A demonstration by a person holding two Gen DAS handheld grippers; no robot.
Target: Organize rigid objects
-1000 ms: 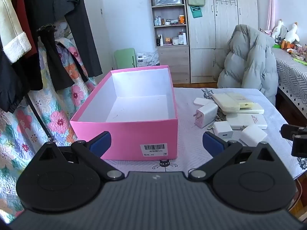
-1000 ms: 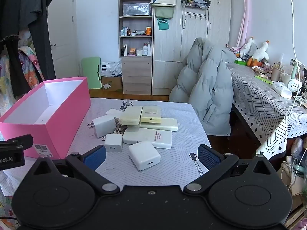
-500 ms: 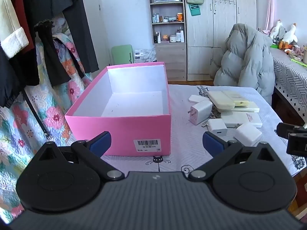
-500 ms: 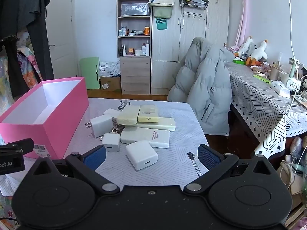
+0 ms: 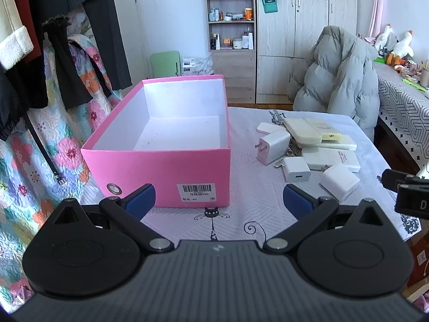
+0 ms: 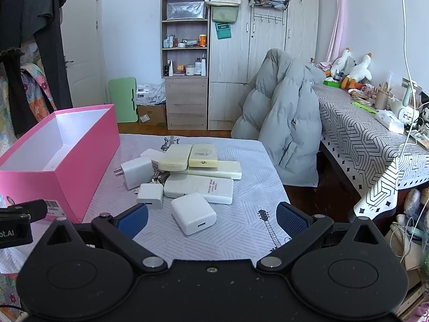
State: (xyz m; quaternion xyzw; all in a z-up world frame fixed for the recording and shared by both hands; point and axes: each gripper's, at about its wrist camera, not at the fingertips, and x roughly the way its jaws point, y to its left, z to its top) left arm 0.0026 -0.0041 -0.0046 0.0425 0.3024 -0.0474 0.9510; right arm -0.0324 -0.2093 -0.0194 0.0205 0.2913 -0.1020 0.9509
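An empty pink box (image 5: 166, 166) stands on the left of the table; it also shows in the right wrist view (image 6: 80, 171). To its right lies a pile of white chargers and cream power banks (image 5: 308, 145), seen closer in the right wrist view (image 6: 187, 179). The nearest white charger (image 6: 193, 213) lies just ahead of my right gripper (image 6: 211, 220), which is open and empty. My left gripper (image 5: 218, 198) is open and empty, in front of the box's near wall.
The table carries a light patterned cloth (image 6: 241, 230). A grey puffer jacket (image 6: 284, 134) hangs over a chair behind the table. A second table (image 6: 362, 139) with clutter stands at the right. Clothes (image 5: 40, 53) hang at the left.
Both grippers have drawn back and risen a little; the box and the pile look slightly farther and lower in the views. Nothing on the table has moved.
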